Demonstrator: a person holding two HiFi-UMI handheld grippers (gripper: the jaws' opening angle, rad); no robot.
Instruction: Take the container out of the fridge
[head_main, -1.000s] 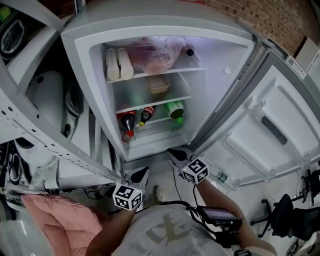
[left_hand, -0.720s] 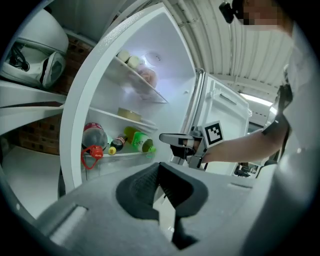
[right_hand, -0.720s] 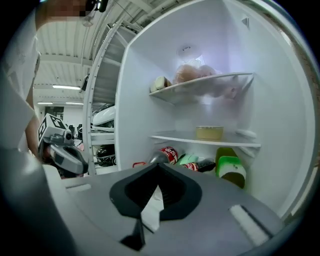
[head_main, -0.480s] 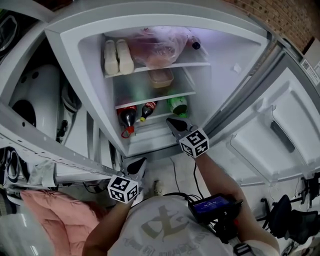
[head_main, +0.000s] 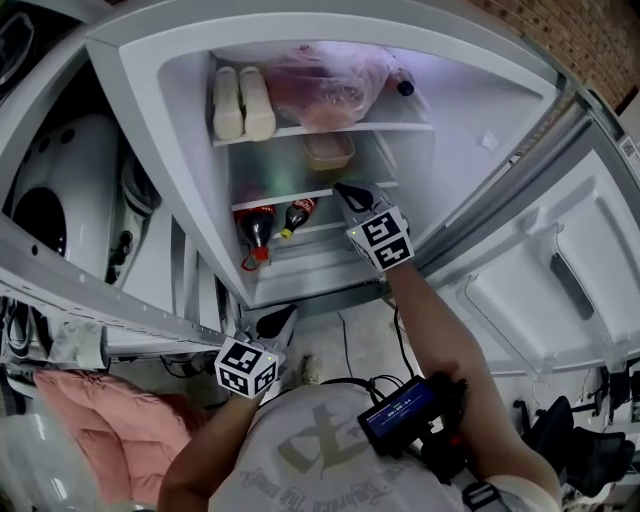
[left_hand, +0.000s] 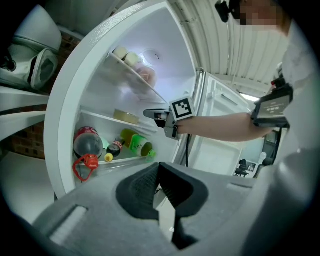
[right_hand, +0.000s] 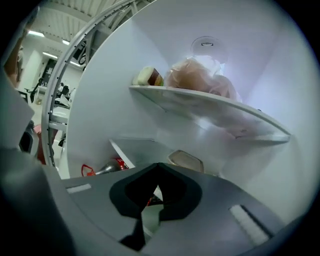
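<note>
The container (head_main: 328, 150), a shallow beige tub with a lid, sits on the fridge's middle shelf (head_main: 275, 197). It also shows in the left gripper view (left_hand: 125, 116) and the right gripper view (right_hand: 186, 160). My right gripper (head_main: 350, 190) is shut and empty. It reaches into the fridge at the front edge of that shelf, just short of the container (right_hand: 158, 167). My left gripper (head_main: 281, 320) hangs below the fridge opening, jaws closed with nothing in them (left_hand: 159, 167). From the left gripper view the right gripper (left_hand: 151, 114) points toward the shelves.
Two white bottles (head_main: 240, 100) and a bagged pinkish item (head_main: 320, 85) fill the top shelf. Cola bottles (head_main: 255, 225) and a green bottle (left_hand: 137, 142) lie on the lower shelf. The fridge door (head_main: 540, 290) stands open at right. A pink garment (head_main: 100, 430) lies lower left.
My right gripper has risen from below the fridge and moved inward to the middle shelf's front edge. The left gripper has stayed about where it was, and the view has shifted slightly.
</note>
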